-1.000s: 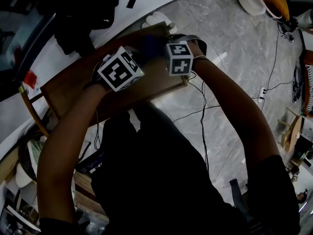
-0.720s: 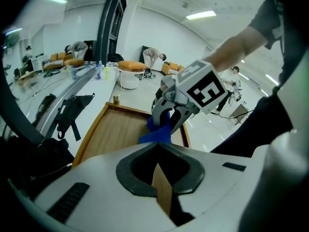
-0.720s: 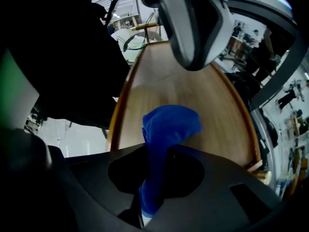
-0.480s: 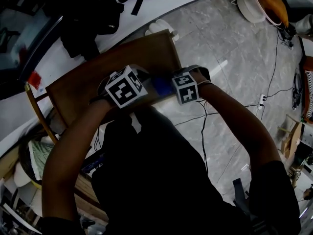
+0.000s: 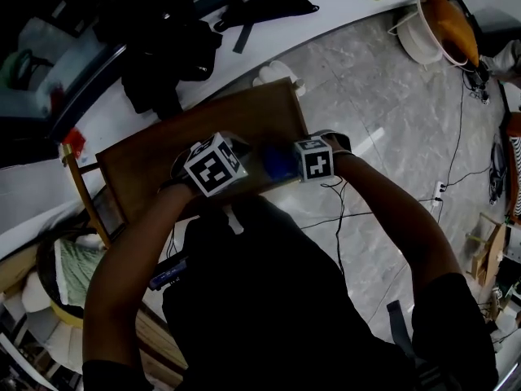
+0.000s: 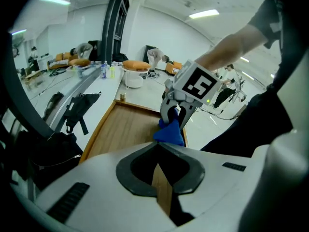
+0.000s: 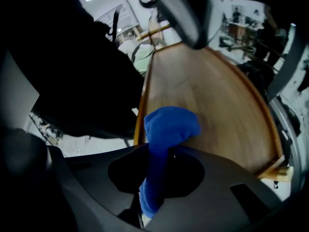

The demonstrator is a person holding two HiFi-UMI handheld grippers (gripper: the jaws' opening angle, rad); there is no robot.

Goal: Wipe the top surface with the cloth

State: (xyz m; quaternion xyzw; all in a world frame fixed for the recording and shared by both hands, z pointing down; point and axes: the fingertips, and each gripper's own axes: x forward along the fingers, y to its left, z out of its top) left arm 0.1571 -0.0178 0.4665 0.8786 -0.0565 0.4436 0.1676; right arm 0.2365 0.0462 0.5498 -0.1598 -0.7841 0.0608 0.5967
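Observation:
The wooden table top (image 5: pixel 163 157) has a raised rim. A blue cloth (image 5: pixel 279 165) lies bunched at its near right edge, between the two marker cubes. My right gripper (image 7: pixel 159 156) is shut on this cloth (image 7: pixel 170 124), and the cloth's free end rests on the wood (image 7: pixel 212 95). In the left gripper view, the right gripper (image 6: pixel 176 117) holds the cloth (image 6: pixel 169 133) down against the table (image 6: pixel 125 129). My left gripper (image 6: pixel 158 148) hovers over the near edge a little to the left, its jaws meeting at the tips with nothing between them.
Black bags (image 5: pixel 171 43) and a strap (image 6: pixel 77 108) lie on the white counter beyond the table. A white basket with an orange thing (image 5: pixel 435 15) stands on the grey floor at the far right. Cables (image 5: pixel 340 210) trail over the floor. The person's dark torso is against the near edge.
Both grippers have drawn back from the middle of the table to its near edge, dragging the blue cloth along. The right gripper still clamps the cloth.

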